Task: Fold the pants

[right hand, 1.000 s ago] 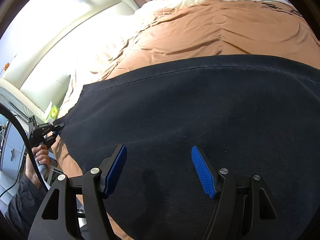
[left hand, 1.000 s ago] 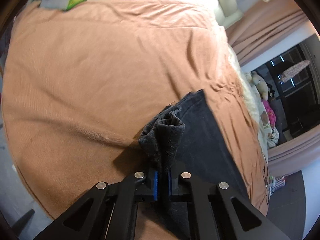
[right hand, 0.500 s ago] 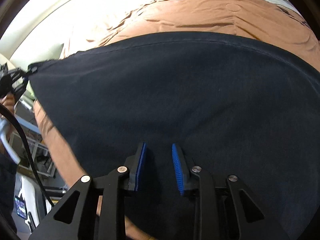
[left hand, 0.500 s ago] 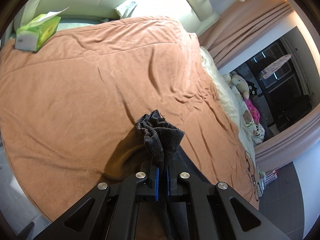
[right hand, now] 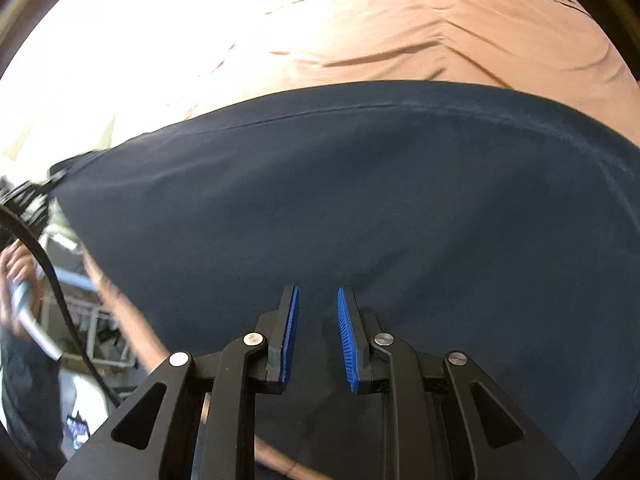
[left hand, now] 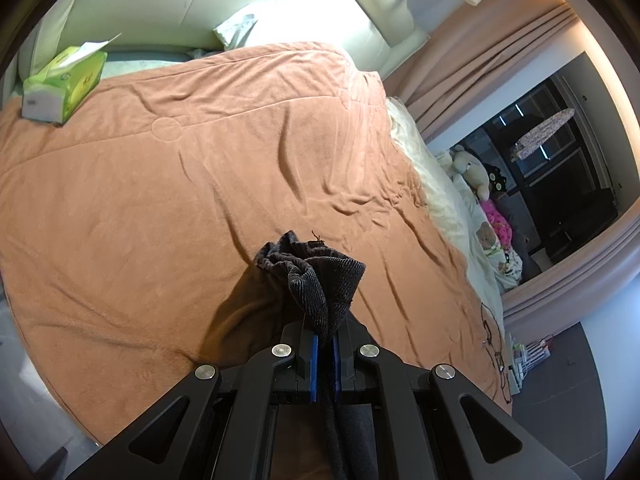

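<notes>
Dark pants held up over a brown bed blanket

The left gripper (left hand: 324, 350) has its two blue fingers pressed together on a bunched, ribbed end of the dark pants (left hand: 316, 280), and that end pokes up above the brown blanket (left hand: 180, 200). The right gripper (right hand: 317, 332) hangs over the wide, flat part of the pants (right hand: 360, 200); its blue fingers (right hand: 347, 340) are closing with a small gap between them, and I cannot tell if any cloth is caught there. A green tissue box (left hand: 64, 80) sits near the far corner of the bed. Stuffed toys (left hand: 476, 172) lie by the dark window.
</notes>
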Tool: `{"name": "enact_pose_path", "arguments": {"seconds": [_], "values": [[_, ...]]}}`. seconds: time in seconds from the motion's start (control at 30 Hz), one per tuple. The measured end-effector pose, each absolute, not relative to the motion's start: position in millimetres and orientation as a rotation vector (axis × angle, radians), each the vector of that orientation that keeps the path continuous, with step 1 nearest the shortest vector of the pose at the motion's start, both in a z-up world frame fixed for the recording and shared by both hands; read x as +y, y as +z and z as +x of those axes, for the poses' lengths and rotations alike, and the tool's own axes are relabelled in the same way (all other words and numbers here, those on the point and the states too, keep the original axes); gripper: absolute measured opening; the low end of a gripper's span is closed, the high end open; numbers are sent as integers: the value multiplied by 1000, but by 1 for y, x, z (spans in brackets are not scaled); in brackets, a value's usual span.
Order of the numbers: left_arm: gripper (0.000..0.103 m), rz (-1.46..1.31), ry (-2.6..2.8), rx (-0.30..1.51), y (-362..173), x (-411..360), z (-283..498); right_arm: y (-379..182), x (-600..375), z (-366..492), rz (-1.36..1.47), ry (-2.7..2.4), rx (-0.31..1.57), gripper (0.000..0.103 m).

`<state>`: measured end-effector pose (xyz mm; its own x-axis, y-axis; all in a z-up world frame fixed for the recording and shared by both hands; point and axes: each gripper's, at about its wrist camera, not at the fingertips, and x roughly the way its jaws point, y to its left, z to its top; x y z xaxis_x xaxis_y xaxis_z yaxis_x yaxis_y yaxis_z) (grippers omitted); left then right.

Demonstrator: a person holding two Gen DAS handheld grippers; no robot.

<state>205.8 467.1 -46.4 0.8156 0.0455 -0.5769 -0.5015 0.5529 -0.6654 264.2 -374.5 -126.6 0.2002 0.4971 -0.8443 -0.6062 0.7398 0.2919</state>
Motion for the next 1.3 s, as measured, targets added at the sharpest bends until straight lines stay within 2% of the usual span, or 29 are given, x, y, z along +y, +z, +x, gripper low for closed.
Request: {"name": "enact_pose_path", "arguments": {"seconds": [0.27,0.4,0.63,0.97,1.3], "values": [[5,-924,346,550,-26,461,218,-139,-351,319,-105,738,1119,16],[5,-889,339,549,-12,453,227,-139,-341,346,-83,722,1087,7],[5,-838,314,537,21,437,245,-143,-323,384,-46,699,1079,4],[5,-758,232,498,83,389,268,-145,-340,365,0,758,1153,4],[5,-666,133,470,154,323,286,-148,-372,293,40,902,1214,4]]}}
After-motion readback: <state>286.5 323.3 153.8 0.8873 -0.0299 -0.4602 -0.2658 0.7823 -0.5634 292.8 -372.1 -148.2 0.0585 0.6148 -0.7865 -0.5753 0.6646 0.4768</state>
